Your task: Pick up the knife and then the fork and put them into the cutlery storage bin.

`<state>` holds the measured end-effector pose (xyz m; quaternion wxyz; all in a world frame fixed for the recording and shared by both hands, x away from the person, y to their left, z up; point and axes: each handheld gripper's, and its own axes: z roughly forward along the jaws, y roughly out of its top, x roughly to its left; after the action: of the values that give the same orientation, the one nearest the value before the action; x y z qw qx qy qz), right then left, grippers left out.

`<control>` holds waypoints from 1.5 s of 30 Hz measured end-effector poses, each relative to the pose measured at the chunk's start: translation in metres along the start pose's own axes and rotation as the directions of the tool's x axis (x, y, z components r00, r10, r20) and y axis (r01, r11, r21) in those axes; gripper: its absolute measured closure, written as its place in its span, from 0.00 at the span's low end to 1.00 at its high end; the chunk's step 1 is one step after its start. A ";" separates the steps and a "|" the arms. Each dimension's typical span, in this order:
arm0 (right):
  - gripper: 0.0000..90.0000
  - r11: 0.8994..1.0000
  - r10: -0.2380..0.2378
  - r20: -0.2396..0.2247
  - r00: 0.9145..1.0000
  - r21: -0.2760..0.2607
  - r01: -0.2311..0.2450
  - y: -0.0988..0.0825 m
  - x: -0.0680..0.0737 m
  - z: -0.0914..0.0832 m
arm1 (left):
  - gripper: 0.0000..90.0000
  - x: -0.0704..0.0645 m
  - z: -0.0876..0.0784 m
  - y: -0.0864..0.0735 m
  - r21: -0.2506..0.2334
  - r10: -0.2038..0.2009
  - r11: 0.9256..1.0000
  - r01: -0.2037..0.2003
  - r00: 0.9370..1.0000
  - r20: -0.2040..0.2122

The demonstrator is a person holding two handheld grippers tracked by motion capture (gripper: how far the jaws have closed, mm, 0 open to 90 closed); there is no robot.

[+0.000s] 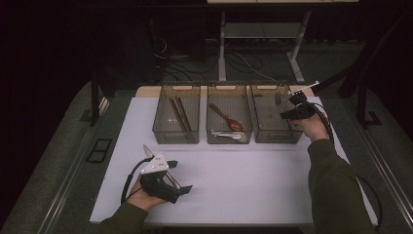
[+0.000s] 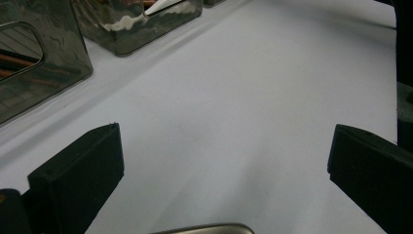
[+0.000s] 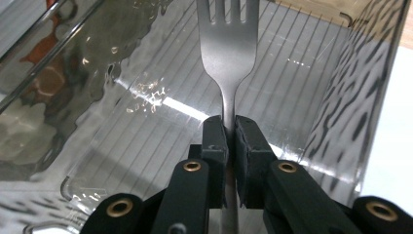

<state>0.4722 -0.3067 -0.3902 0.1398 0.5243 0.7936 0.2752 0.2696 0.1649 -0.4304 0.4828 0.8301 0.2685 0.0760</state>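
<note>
The right gripper [image 3: 229,134], clamped on the fork [image 3: 228,53] by its neck, holds it tines-forward over the bin [image 1: 267,127] nearest the tabletop's right edge, its long axis running with the jaws

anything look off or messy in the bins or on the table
Nothing stands out. The chopsticks lie in the left bin, the red spoon in the middle bin, and the right gripper holds a fork by its neck inside the right bin. No spills or damage.

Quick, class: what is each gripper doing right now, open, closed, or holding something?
Left gripper: open, holding nothing.
Right gripper: closed on a fork.
</note>
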 end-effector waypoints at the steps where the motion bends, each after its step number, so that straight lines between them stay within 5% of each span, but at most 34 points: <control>1: 0.91 1.000 0.001 -0.002 1.000 0.002 -0.001 0.000 0.000 0.001 | 0.00 0.000 0.000 0.000 0.000 -0.001 1.000 0.001 1.000 0.001; 6: 0.73 1.000 0.010 -0.010 1.000 0.006 -0.010 0.000 0.002 0.004 | 0.00 0.000 0.000 0.000 0.003 0.000 1.000 0.000 1.000 -0.003; 13: 0.51 0.994 0.033 -0.070 0.997 -0.102 -0.040 -0.001 0.005 -0.014 | 0.01 0.001 -0.001 0.000 0.034 0.000 0.999 0.001 1.000 -0.031; 23: 0.34 0.979 -0.024 -0.132 0.991 -0.204 -0.003 -0.027 0.025 -0.048 | 0.34 0.013 -0.017 0.001 0.044 -0.010 0.999 0.015 0.995 -0.102; 27: 0.30 0.965 -0.041 -0.141 0.989 -0.264 0.002 -0.044 0.035 -0.065 | 0.53 0.020 -0.023 0.001 0.055 -0.013 0.998 0.021 0.990 -0.139; 32: 0.22 0.946 -0.060 -0.160 0.985 -0.324 0.005 -0.071 0.048 -0.078 | 0.79 0.037 -0.027 0.003 0.111 -0.033 0.992 0.059 0.975 -0.218; 37: 0.21 0.938 -0.077 -0.205 0.976 -0.347 0.001 -0.099 0.059 -0.082 | 0.99 0.059 -0.024 0.005 0.176 -0.038 0.980 0.092 0.957 -0.288; 45: 0.20 0.948 -0.153 -0.273 0.950 -0.312 0.064 -0.145 0.075 -0.071 | 0.99 0.090 -0.014 0.003 0.240 -0.045 0.961 0.141 0.931 -0.363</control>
<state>0.2956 -0.3027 -0.4127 0.1130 0.4054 0.7827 0.4586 0.3411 0.2214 -0.4325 0.3157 0.8454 0.3980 0.1650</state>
